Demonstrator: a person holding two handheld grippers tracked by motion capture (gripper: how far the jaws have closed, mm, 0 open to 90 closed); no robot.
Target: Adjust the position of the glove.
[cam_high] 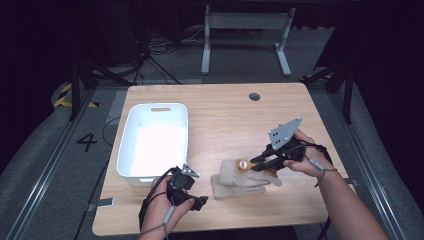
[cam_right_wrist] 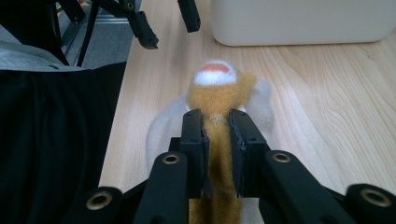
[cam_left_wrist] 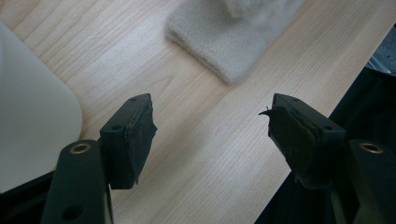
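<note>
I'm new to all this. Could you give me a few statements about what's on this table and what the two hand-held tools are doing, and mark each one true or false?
1. The right tool is shut on the soft toy. True.
2. The left tool grips the beige cloth. False: its jaws stand open over bare wood, with the cloth lying beyond them.
3. The white bin holds the toy. False: the toy lies on the table, right of the bin.
4. The toy is orange-brown with a white and red end. True.
5. The bin sits toward the table's left side. True.
</note>
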